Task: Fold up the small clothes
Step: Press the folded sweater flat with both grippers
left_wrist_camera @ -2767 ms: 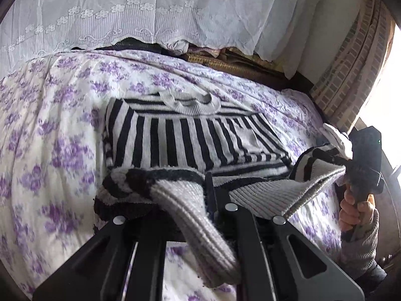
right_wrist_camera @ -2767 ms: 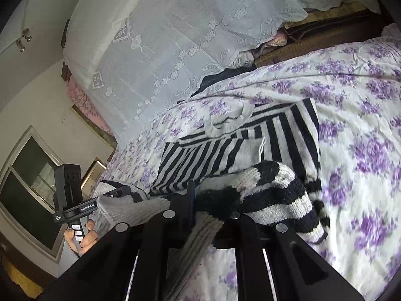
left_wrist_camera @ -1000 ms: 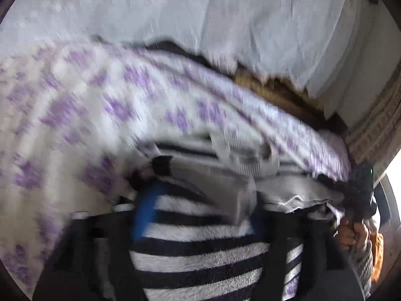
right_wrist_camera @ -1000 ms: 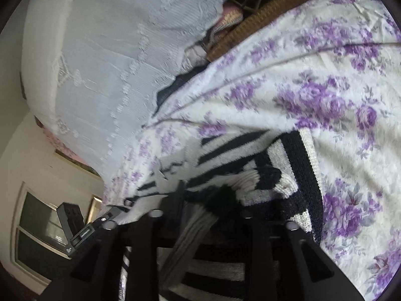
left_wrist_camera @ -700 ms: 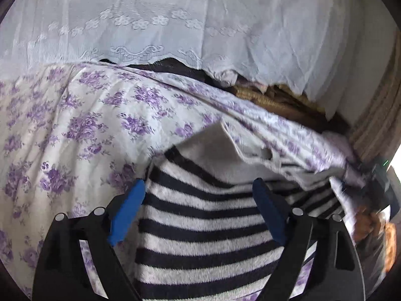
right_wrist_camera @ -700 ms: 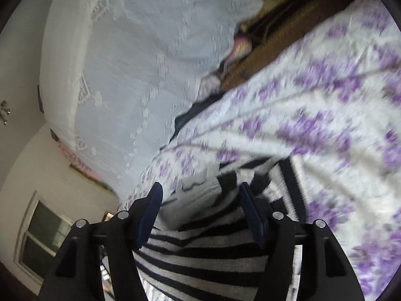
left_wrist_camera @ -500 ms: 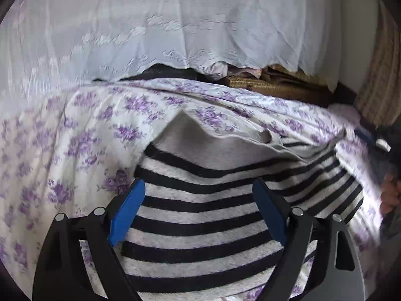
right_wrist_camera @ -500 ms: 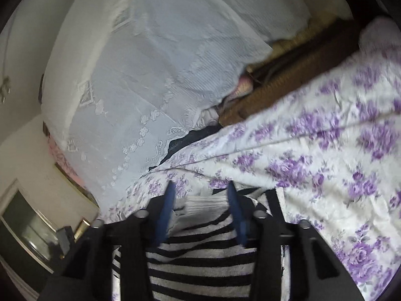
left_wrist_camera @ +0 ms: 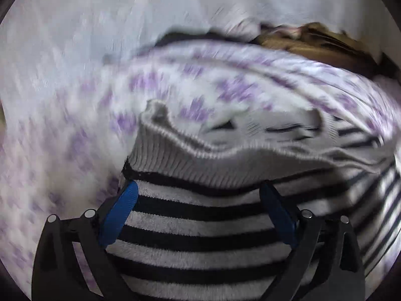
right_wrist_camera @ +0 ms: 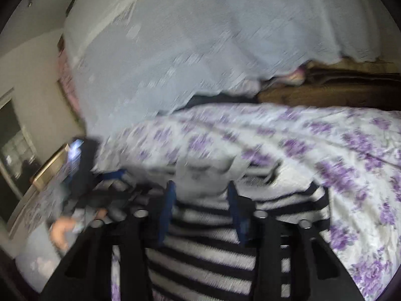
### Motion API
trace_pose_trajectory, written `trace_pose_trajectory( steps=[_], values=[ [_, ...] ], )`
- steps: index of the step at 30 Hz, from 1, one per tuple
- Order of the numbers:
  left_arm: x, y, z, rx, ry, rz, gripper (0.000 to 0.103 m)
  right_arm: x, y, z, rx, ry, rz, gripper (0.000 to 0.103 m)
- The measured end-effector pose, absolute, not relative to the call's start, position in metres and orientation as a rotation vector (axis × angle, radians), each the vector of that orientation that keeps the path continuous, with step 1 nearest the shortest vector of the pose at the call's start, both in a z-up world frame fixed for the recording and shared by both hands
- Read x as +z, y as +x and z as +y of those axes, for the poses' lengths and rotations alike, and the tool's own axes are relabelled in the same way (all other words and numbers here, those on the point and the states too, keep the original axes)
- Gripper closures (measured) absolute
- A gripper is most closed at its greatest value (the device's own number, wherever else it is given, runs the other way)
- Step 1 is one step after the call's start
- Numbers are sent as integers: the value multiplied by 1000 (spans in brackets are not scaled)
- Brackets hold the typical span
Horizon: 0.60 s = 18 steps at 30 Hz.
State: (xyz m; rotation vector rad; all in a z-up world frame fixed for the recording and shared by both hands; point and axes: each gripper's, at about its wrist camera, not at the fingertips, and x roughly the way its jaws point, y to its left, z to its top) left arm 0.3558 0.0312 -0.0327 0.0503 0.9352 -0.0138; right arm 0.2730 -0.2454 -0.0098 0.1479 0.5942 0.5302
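Since the earlier frames we have carried the striped sweater (left_wrist_camera: 200, 225)'s ribbed hem (left_wrist_camera: 200, 155) over onto its body and let go; it lies folded on the floral bedspread (right_wrist_camera: 325, 138). Left gripper (left_wrist_camera: 198, 208) gapes wide, right gripper (right_wrist_camera: 201, 205) narrower, both empty. Pulling away carelessly could snag the knit and undo our fold.

One striped sweater (left_wrist_camera: 200, 228) — two grippers — one floral bedspread (right_wrist_camera: 325, 135).

floral bedspread (right_wrist_camera: 325, 135), white lace curtain (right_wrist_camera: 200, 37)
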Motion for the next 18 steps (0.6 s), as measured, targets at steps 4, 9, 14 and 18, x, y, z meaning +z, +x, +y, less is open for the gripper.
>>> trace_pose_trajectory(
  steps=[4, 9, 14, 18],
  values=[
    [-41, 351, 36, -39, 49, 910, 8, -29, 288, -236, 467, 114, 675, 52],
    [-19, 338, 25, -72, 60, 858, 8, -41, 339, -250, 359, 270, 794, 44],
    [-16, 348, 34, -21, 47, 840, 4, -83, 380, -310, 291, 588, 805, 49],
    [-56, 368, 70, -18, -129, 981, 4, -74, 358, -324, 259, 642, 701, 59]
  ],
)
